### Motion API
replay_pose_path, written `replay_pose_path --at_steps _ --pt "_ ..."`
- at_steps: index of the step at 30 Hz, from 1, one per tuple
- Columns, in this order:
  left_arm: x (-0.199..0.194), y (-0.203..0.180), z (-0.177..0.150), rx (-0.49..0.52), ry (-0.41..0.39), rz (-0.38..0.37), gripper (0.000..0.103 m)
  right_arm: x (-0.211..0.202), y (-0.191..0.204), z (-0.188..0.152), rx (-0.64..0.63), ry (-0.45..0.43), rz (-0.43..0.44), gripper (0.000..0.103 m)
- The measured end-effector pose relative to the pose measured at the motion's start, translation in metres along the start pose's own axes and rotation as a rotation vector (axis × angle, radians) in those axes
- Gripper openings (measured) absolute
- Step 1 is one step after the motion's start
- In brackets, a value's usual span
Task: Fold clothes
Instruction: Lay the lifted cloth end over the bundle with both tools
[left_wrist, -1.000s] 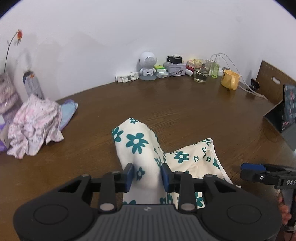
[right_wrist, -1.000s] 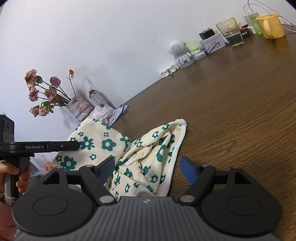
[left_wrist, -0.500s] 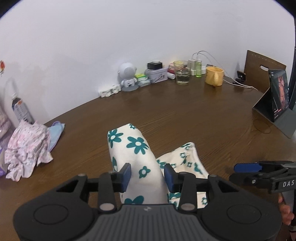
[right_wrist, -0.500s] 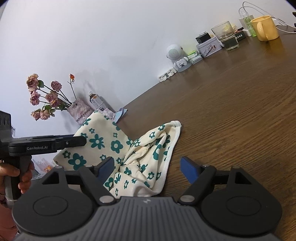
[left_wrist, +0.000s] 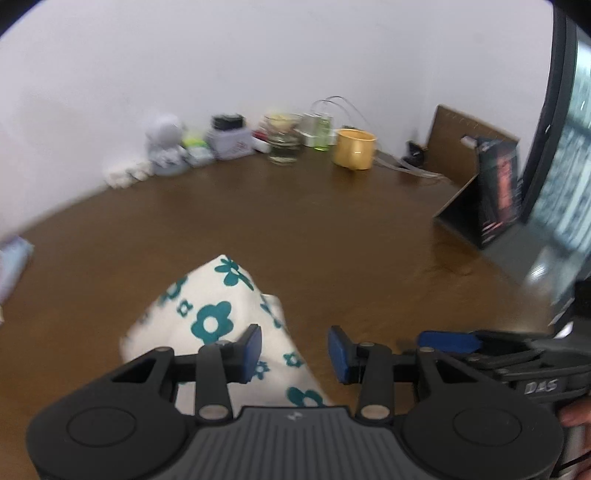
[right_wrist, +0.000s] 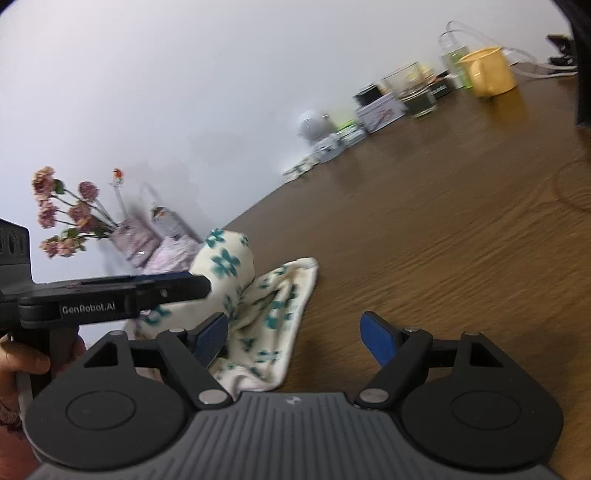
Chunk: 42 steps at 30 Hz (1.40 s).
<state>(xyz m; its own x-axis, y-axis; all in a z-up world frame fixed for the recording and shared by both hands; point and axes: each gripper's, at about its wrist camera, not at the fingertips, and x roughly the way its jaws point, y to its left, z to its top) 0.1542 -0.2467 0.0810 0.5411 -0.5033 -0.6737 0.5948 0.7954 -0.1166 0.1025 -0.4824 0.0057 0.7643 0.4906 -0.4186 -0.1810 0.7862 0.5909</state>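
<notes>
A cream cloth with teal flowers (left_wrist: 210, 317) lies bunched on the brown wooden table (left_wrist: 332, 236). My left gripper (left_wrist: 294, 353) is open; the cloth sits against its left pad and drapes past it, not pinched. The cloth also shows in the right wrist view (right_wrist: 258, 295), humped up at its left with a flat part toward me. My right gripper (right_wrist: 295, 338) is open and empty, its left pad just over the cloth's near edge. The left gripper shows in the right wrist view (right_wrist: 122, 295) reaching across the cloth, and the right gripper shows in the left wrist view (left_wrist: 476, 343) at the lower right.
Along the back wall stand a white robot figure (left_wrist: 166, 147), small boxes, a glass (left_wrist: 282, 142) and a yellow mug (left_wrist: 354, 149) with cables. A tablet on a stand (left_wrist: 487, 199) is at the right. A vase of flowers (right_wrist: 74, 218) and pink clothes (right_wrist: 170, 254) are far left.
My left gripper has opened and let go of the cloth, and swung right toward the right gripper. The cloth's raised part has slumped lower. The right gripper stays open.
</notes>
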Motion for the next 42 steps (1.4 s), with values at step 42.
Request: replay_pose_path --at_steps 42 --pt "0.007 0.158 -0.052 -0.571 -0.009 -0.241 0.051 0.105 0.055 0.023 -0.077 0.194 -0.015 0.061"
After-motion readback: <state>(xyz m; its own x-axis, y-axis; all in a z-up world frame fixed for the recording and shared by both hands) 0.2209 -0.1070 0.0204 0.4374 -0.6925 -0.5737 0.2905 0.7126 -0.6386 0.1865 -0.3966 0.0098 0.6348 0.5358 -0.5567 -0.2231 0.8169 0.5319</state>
